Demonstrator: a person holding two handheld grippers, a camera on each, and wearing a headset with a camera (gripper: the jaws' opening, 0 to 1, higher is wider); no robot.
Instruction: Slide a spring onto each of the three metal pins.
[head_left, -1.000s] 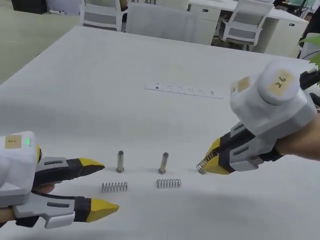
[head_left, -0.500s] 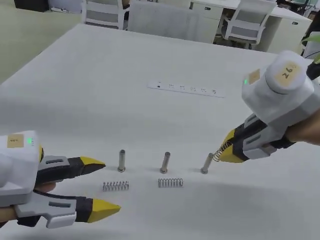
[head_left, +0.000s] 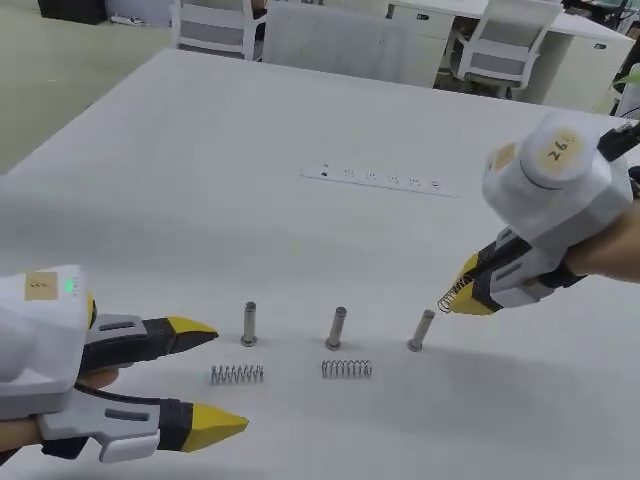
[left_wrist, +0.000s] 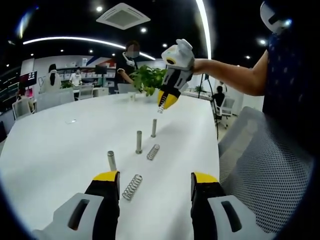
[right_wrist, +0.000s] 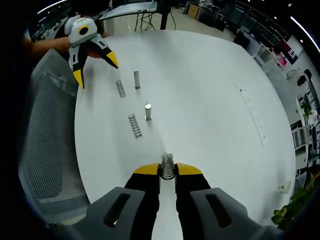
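- Now right claw (head_left: 466, 298) pinches a spring (head_left: 451, 294), held in the air just up and right of right pin (head_left: 421, 330).
- Left claw (head_left: 225, 377) gapes wide, empty.
- Second spring (head_left: 237, 374) lies before left pin (head_left: 249, 324), third spring (head_left: 346, 369) before middle pin (head_left: 337, 328), on worktop (head_left: 300, 230).

White-housed left gripper (head_left: 230, 377): green light, tan sticker. White-housed right gripper (head_left: 458, 300): round tan numbered sticker. Black jaws, yellow tips. Dark dotted shirt (left_wrist: 287, 75).

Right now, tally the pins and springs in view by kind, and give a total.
Pins: 3
Springs: 3, one held in the right gripper
Total: 6
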